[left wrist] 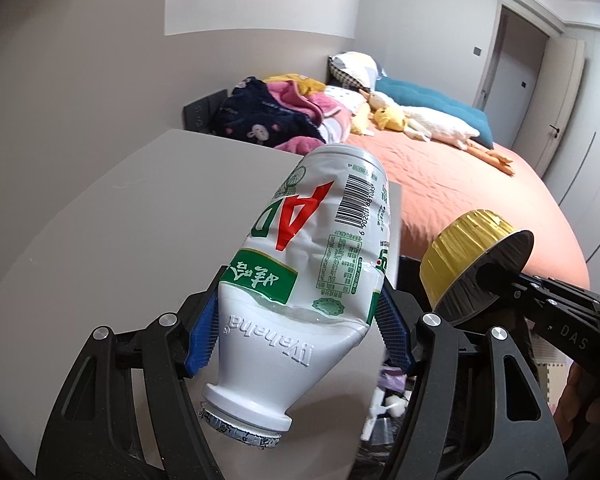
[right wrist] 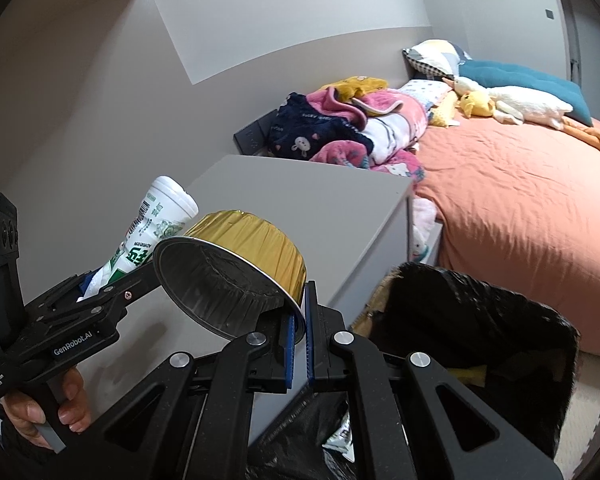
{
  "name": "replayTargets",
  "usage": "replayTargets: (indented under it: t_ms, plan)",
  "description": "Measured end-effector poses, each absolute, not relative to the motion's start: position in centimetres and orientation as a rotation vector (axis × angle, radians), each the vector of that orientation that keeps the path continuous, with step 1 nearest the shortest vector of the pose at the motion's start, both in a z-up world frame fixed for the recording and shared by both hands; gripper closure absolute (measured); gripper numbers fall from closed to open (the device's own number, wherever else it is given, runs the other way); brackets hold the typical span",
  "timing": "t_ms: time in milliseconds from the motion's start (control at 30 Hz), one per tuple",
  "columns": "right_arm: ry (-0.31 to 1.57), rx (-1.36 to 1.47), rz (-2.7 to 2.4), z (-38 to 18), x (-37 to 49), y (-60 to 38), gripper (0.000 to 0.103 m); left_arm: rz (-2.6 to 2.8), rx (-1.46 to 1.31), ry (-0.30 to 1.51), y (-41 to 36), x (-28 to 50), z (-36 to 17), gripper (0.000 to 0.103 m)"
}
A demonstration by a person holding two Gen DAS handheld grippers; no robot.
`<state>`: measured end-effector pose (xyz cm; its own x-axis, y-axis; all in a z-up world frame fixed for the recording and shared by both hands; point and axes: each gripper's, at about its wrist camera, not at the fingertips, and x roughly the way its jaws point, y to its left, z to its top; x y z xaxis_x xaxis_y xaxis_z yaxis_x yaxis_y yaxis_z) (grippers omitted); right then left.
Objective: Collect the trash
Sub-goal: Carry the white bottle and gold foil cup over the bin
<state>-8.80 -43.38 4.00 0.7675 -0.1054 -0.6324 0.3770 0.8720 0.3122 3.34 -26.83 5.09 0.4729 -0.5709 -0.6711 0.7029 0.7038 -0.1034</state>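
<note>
My left gripper (left wrist: 300,328) is shut on a crushed white plastic drink bottle (left wrist: 312,264) with green and red print, held neck toward the camera above the grey table (left wrist: 120,220). The bottle also shows in the right wrist view (right wrist: 156,220). My right gripper (right wrist: 299,340) is shut on the rim of a gold foil cup (right wrist: 244,268), silver inside. The cup also shows in the left wrist view (left wrist: 468,256). A bin lined with a black bag (right wrist: 480,340) sits below the right gripper, with trash inside.
A bed with an orange sheet (right wrist: 520,208) lies to the right, with folded blankets (right wrist: 348,128), a teal cushion (right wrist: 528,80) and plush toys (right wrist: 512,108). The grey table's corner (right wrist: 408,184) stands between bed and grippers. A wall is behind.
</note>
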Motion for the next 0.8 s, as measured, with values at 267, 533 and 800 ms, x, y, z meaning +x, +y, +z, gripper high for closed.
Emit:
replayTargets:
  t_ms: [267,533,800]
  plan:
    - [0.631,0.455,-0.312,4.2,-12.3,-43.9,0.098,-0.827,0.194,0.738,-27.4,0.6,5.1,0.037]
    - [0.626,0.464,-0.352,4.2,-15.1,-44.9,0.098,-0.876,0.212,0.739,-29.2,-1.7,4.8,0.037]
    - [0.629,0.486,-0.4,3.6,-17.5,-46.9,0.098,-0.925,0.241,0.752,-31.7,-3.3,4.2,0.037]
